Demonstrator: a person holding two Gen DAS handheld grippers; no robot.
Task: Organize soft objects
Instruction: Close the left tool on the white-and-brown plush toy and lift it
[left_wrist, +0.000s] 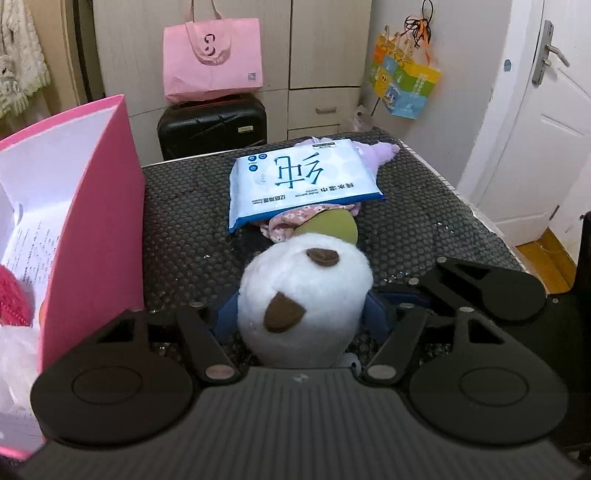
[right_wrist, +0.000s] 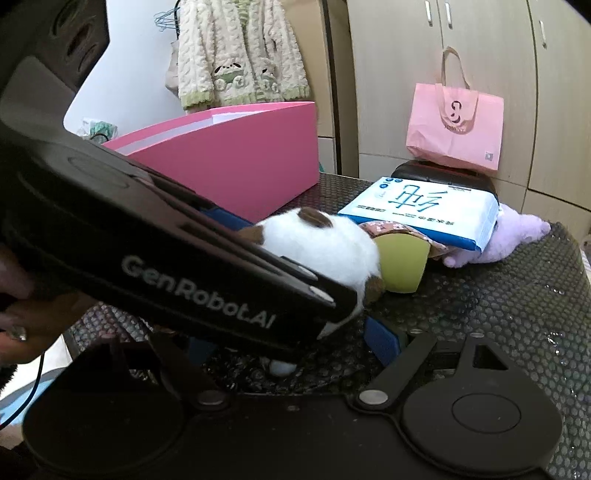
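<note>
A white plush toy (left_wrist: 303, 295) with brown ears and a green part lies on the dark mat (left_wrist: 184, 229). My left gripper (left_wrist: 301, 314) has its blue fingers on both sides of the plush and is shut on it; it also shows in the right wrist view (right_wrist: 325, 240). A blue-and-white wipes pack (left_wrist: 299, 181) lies on a floral cloth (left_wrist: 295, 221) and a lilac plush (left_wrist: 376, 153) behind it. My right gripper (right_wrist: 295, 347) is open just right of the left one, with one blue finger (right_wrist: 382, 338) showing. The pink box (left_wrist: 92, 206) stands at the left.
The pink box holds a red knitted item (left_wrist: 11, 299) and papers. Behind the table stand a black suitcase (left_wrist: 212, 125) with a pink tote bag (left_wrist: 212, 61) on it, cabinets, and a white door (left_wrist: 546, 129) at right.
</note>
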